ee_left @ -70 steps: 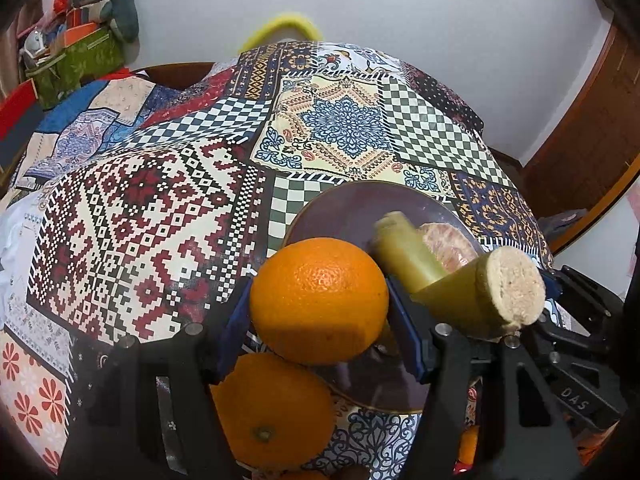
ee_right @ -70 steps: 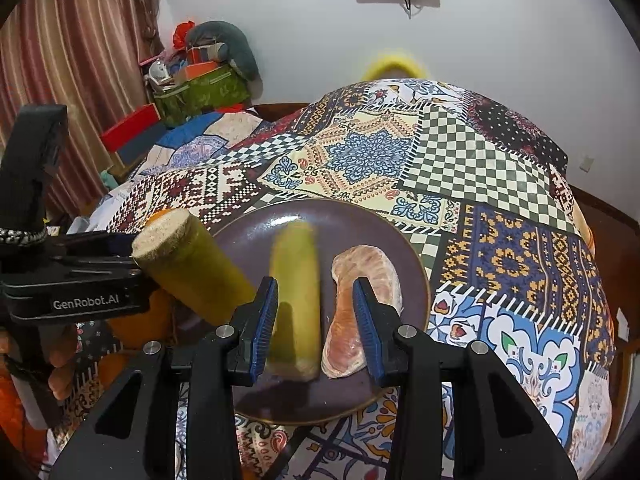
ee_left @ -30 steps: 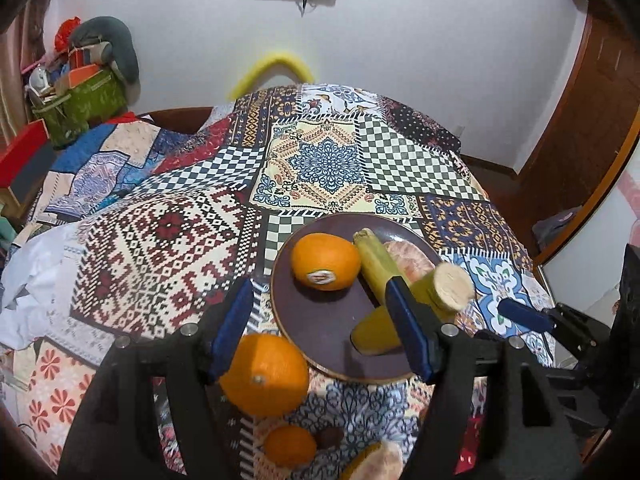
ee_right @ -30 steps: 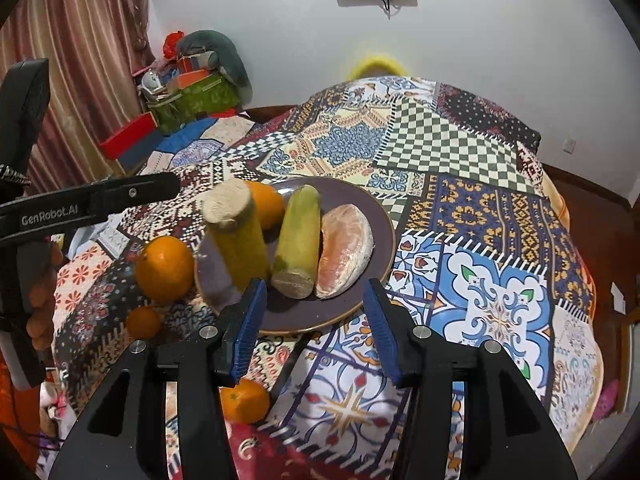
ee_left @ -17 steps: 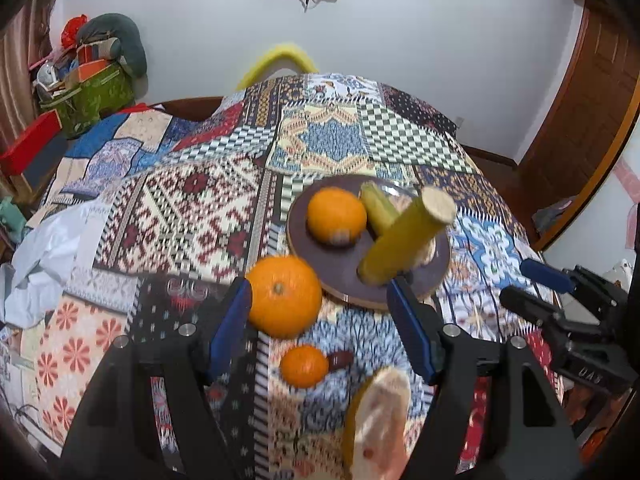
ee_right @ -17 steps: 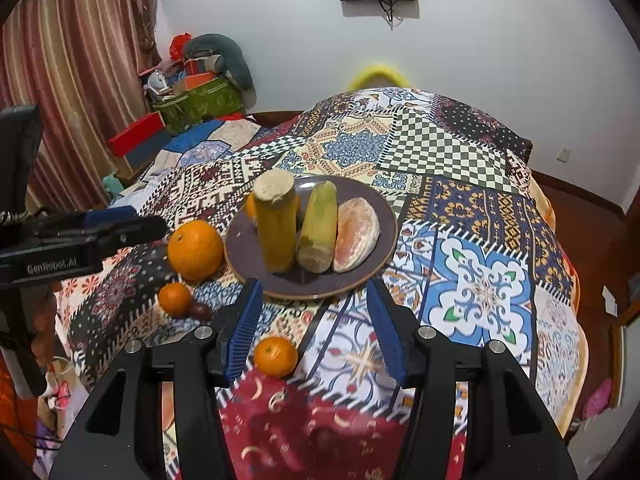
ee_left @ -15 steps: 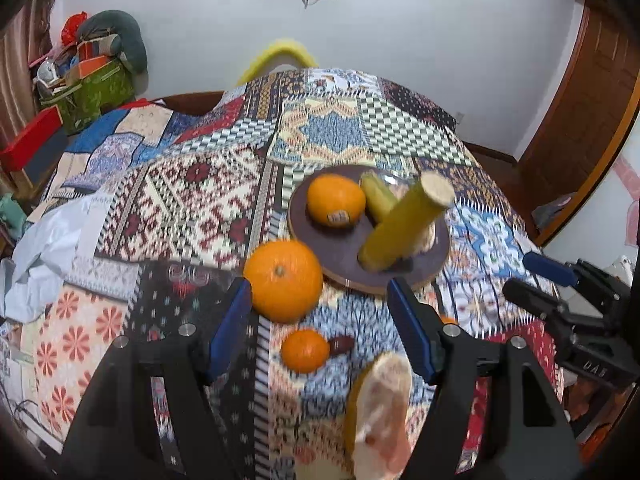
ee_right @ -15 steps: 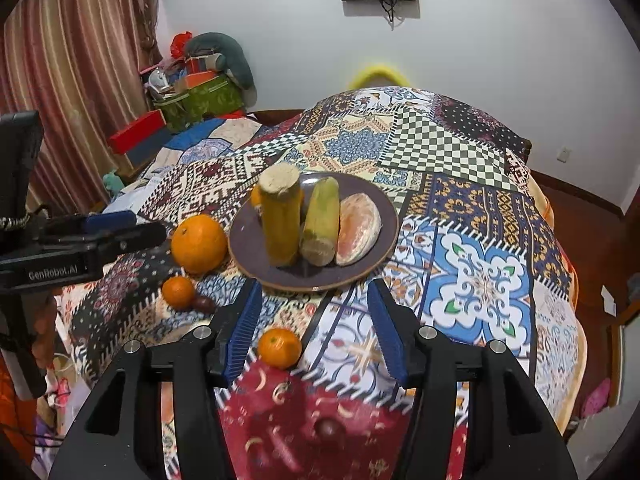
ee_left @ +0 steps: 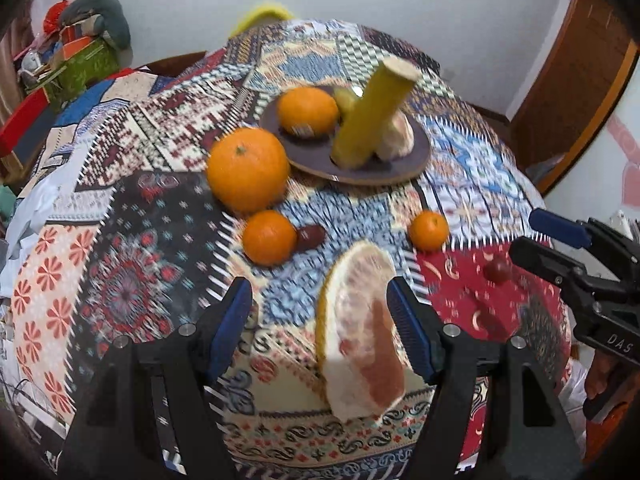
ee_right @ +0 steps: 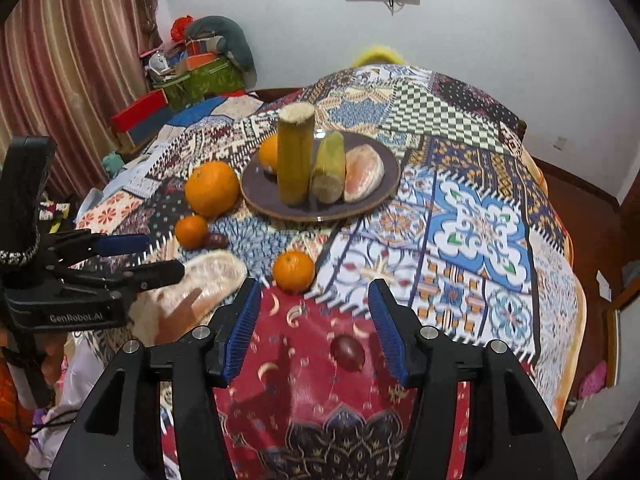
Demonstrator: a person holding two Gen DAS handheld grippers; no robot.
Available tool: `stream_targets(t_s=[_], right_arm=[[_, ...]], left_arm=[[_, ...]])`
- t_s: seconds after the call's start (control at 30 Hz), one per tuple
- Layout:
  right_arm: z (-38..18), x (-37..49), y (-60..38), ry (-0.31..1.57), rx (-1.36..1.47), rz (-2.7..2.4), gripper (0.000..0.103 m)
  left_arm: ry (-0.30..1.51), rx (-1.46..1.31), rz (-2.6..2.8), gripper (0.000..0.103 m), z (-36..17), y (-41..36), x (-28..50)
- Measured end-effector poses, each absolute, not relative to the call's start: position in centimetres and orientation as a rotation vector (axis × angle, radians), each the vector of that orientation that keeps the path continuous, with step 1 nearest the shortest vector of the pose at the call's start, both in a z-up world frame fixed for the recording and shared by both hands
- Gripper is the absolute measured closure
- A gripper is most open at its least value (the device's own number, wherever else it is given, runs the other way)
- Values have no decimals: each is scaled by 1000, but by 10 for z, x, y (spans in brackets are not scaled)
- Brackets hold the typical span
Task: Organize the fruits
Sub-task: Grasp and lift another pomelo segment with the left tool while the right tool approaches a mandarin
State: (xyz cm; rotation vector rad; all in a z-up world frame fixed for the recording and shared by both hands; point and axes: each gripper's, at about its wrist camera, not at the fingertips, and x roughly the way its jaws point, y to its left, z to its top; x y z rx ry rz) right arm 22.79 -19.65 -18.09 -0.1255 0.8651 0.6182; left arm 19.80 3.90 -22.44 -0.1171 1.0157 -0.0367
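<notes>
**Both grippers empty over a half-sorted fruit table**

On the left side of the patchwork tablecloth (ee_right: 476,216) a large orange (ee_left: 248,168) sat just off the plate's edge, with a small mandarin (ee_left: 269,237) nearer the cameras and a dark red fruit (ee_left: 310,236) touching it; these looked like pieces waiting their turn. The left gripper (ee_left: 320,328) hung with its jaws spread wide around a pomelo wedge (ee_left: 360,328), gripping nothing, probably lined up to take it. Whether a pad already touched the wedge could not be told.

Toward the middle, the dark plate (ee_right: 372,196) held the sorted pieces: an orange (ee_left: 308,110), an upright sugarcane piece (ee_right: 295,156), a second cane piece (ee_right: 330,168) and a pomelo segment (ee_right: 364,178), packed side by side, likely to leave room.

Further right, another mandarin (ee_right: 293,271) lay alone. The right gripper (ee_right: 314,320) was likewise open and empty above a dark plum-like fruit (ee_right: 347,347).

The plate's orange was mostly hidden behind the cane in the right view, motion blur smeared the left view, and the wedge's lower end was covered by the left tool.
</notes>
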Motion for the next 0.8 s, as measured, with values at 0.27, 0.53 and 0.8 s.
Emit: stream_targets(t_s=[0.27, 0.53, 0.8], right_arm=[[-193, 222, -209, 903, -108, 598, 51], [-194, 223, -213, 905, -85, 593, 51], [-192, 225, -209, 900, -82, 601, 51]], left_arm=[[1066, -109, -42, 33, -251, 25, 199], [1022, -55, -45, 34, -260, 9, 205], [1015, -58, -74, 52, -257, 13, 203]])
